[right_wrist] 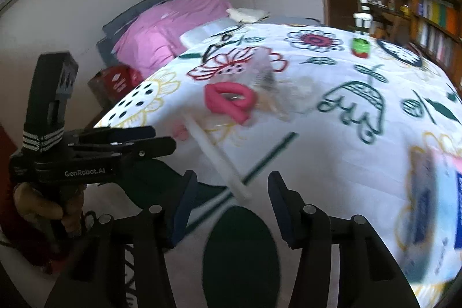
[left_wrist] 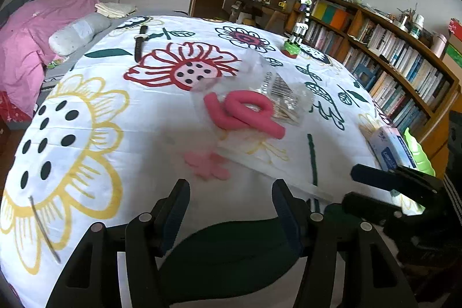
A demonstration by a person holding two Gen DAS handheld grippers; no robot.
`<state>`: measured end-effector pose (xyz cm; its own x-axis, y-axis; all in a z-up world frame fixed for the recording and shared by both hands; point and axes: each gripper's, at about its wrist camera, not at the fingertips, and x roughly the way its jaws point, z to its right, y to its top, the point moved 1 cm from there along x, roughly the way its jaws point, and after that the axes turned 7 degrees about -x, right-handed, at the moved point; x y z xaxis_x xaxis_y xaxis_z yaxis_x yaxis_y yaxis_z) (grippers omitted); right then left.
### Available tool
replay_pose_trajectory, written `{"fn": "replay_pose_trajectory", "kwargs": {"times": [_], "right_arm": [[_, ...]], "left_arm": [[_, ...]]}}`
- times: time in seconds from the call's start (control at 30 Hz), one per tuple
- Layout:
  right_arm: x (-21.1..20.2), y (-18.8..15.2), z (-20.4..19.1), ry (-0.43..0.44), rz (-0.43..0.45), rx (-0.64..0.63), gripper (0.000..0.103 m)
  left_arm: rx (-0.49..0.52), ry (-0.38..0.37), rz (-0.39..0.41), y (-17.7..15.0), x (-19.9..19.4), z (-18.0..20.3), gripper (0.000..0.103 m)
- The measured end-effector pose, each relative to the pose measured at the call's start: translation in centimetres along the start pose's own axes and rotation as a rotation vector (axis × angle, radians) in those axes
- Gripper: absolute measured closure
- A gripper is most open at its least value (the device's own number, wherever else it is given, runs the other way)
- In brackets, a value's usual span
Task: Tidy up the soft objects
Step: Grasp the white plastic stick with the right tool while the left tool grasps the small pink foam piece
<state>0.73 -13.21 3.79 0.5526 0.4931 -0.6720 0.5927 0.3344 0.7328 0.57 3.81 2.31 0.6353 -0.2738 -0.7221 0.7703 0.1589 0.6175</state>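
The left tool (left_wrist: 231,192) stands released with nothing between its fingers, hovering over the near part of the table (left_wrist: 150,117) with its flowered cloth; the right tool (right_wrist: 232,186) is likewise unclenched and empty, though a white strip (right_wrist: 215,147) runs beneath its gap and blur hides whether the two touch. The pink foam tube (left_wrist: 245,113), coiled into loops, lies mid-table, half on a clear plastic bag (left_wrist: 277,88) whose contents are hard to make out beyond a barcode label and pale sticks. A small pink flower-shaped piece (left_wrist: 208,165) lies just nearer the left tool; the right wrist view shows only a smeared pink patch there. The left wrist view alone shows a watch (left_wrist: 140,42) at the far edge and a tissue box (left_wrist: 391,147) cut off by the right tool's dark fingers; the right wrist view shows that box as a blur at its right edge, and alone shows a hand (right_wrist: 40,204) gripping the left tool's handle. A striped toy figure (left_wrist: 297,33) stands at the table's far right.
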Motion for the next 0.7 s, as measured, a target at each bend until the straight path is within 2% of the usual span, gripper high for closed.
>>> {"fn": "replay_pose_trajectory", "kwargs": {"times": [0.2, 0.47, 0.57, 0.7], "right_arm": [[2.7, 1.4, -1.6, 0.006, -0.051, -0.093, 0.051], [5.5, 2.6, -1.8, 0.020, -0.082, -0.109, 0.053], [6.4, 2.6, -2.2, 0.029, -0.098, -0.119, 0.056], [7.3, 2.4, -2.8, 0.016, -0.117, -0.155, 0.066]], "left_arm": [[-0.010, 0.017, 0.009, 0.1, 0.0, -0.7, 0.040], [-0.019, 0.044, 0.018, 0.4, 0.0, -1.8, 0.040], [-0.030, 0.048, 0.020, 0.6, 0.1, -2.2, 0.040], [-0.027, 0.050, 0.021, 0.7, 0.3, -2.1, 0.040]]}}
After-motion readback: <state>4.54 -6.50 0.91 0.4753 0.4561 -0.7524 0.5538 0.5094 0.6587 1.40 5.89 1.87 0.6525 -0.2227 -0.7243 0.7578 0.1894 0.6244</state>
